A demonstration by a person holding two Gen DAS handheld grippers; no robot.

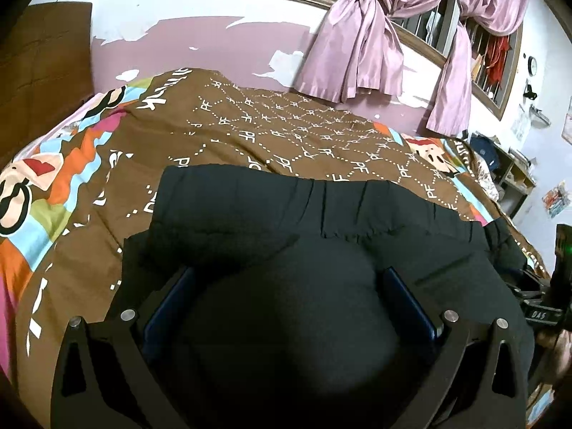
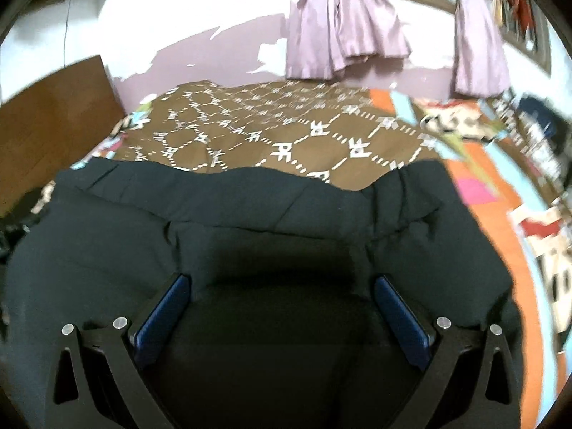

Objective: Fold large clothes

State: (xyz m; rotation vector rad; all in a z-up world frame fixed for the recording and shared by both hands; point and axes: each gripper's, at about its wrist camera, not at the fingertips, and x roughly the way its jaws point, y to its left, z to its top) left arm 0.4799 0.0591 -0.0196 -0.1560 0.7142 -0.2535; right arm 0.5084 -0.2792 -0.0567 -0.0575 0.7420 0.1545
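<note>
A large black padded garment (image 1: 321, 214) lies spread on the bed's brown patterned cover (image 1: 250, 121). My left gripper (image 1: 286, 286) hovers low over its near part, fingers wide apart; a mound of the black fabric bulges up between the blue pads (image 1: 407, 296). In the right wrist view the same garment (image 2: 250, 207) fills the lower frame. My right gripper (image 2: 282, 296) stands open above it, blue pads (image 2: 168, 304) on either side of flat dark cloth. I cannot tell whether either gripper's pads touch the cloth.
The bed cover (image 2: 357, 136) runs back to a peeling pink wall with a barred window and tied pink curtains (image 1: 357, 53). A brown wooden headboard (image 1: 43, 64) stands at the left. Shelves with clutter (image 1: 507, 168) are at the far right. A black device (image 1: 557, 286) shows at the right edge.
</note>
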